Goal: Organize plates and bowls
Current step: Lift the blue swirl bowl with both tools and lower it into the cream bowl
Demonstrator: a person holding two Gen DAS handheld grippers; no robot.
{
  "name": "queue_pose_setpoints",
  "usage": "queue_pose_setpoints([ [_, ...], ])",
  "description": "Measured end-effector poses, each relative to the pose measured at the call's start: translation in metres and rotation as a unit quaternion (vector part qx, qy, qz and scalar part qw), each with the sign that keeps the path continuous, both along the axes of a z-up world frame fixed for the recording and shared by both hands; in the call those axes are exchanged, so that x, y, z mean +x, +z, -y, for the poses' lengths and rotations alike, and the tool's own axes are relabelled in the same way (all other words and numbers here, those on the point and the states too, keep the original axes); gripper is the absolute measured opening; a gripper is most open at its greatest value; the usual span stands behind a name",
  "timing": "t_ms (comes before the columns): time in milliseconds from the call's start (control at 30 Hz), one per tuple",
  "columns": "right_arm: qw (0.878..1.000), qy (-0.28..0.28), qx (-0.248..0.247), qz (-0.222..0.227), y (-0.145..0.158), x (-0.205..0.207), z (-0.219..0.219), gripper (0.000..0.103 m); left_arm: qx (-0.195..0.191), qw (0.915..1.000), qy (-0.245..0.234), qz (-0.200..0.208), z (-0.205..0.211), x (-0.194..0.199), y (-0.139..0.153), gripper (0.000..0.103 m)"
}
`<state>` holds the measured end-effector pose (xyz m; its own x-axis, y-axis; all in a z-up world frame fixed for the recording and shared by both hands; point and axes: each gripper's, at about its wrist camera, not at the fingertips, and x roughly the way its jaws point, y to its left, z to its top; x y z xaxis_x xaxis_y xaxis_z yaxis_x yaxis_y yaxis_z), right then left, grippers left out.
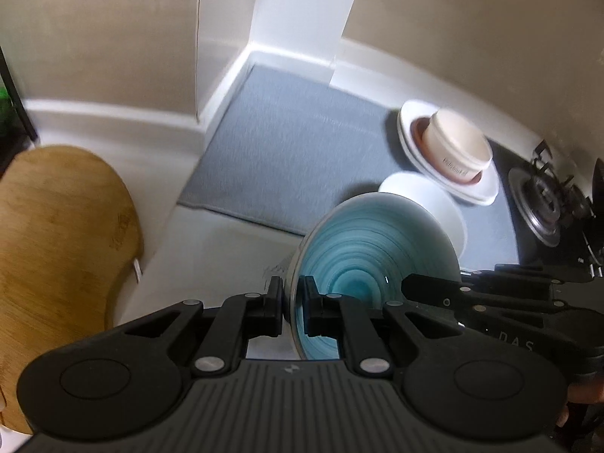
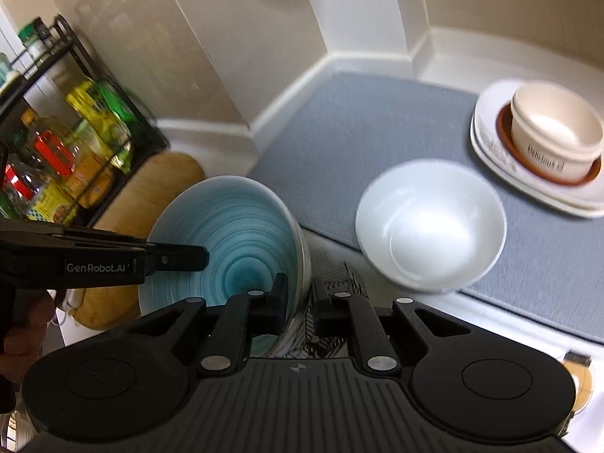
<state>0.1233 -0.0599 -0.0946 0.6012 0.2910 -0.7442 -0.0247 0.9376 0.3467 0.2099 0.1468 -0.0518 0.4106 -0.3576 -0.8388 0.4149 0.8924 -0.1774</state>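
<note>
A: Where do you have the blue bowl (image 1: 372, 264)?

B: Between your two tools. Your left gripper (image 1: 290, 298) pinches its rim on one side, one finger inside, one outside. Your right gripper (image 2: 302, 298) clamps the opposite rim the same way. Both are closed on the bowl; nothing is loose.

A: And which way does the move run?

B: Forward and to your right. The white bowl (image 2: 430, 222) sits upright on the grey mat (image 2: 362, 132), just beyond the blue bowl's far edge. The right hand is the nearer one to it. Further back on the mat stands the stack: white plates (image 2: 487, 151), a brown dish (image 2: 506, 139), a cream bowl (image 2: 555, 132) on top.

A: Is the bowl level?

B: No, you hold it tipped, mouth turned toward the cameras. I judge nesting needs it levelled first.

A: The surroundings?

B: A white counter (image 1: 211, 256) in a corner, beige walls. A wooden board (image 1: 64, 226) lies left, a stove burner (image 1: 543, 204) right, and a rack (image 2: 90, 120) of bottles stands beyond the board.
</note>
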Motion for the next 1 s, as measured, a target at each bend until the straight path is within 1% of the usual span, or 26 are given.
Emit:
queue_pose_setpoints([
  [167, 1.0, -0.008, -0.004, 0.026, 0.016, -0.006, 0.011, 0.012, -0.015, 0.9995, -0.01, 0.025, 0.011, -0.006, 0.018, 0.011],
  [367, 0.998, -0.044, -0.001, 0.045, 0.032, -0.017, 0.037, 0.011, -0.036, 0.9978, -0.041, 0.039, 0.042, -0.01, 0.031, 0.011],
  [500, 0.996, -0.073, -0.014, 0.058, 0.039, -0.027, 0.064, 0.01, -0.045, 0.9957, -0.07, 0.041, 0.076, -0.007, 0.035, 0.011],
  [733, 0.989, -0.131, -0.027, 0.059, 0.042, -0.038, 0.118, 0.009, -0.056, 0.9903, -0.122, 0.036, 0.146, 0.003, 0.037, 0.011],
  [867, 0.986, -0.157, -0.026, 0.057, 0.041, -0.037, 0.149, 0.009, -0.059, 0.9879, -0.14, 0.032, 0.179, 0.014, 0.036, 0.011],
  [1000, 0.983, -0.172, -0.029, 0.059, 0.039, -0.028, 0.174, 0.009, -0.061, 0.9874, -0.144, 0.025, 0.208, 0.031, 0.033, 0.011],
])
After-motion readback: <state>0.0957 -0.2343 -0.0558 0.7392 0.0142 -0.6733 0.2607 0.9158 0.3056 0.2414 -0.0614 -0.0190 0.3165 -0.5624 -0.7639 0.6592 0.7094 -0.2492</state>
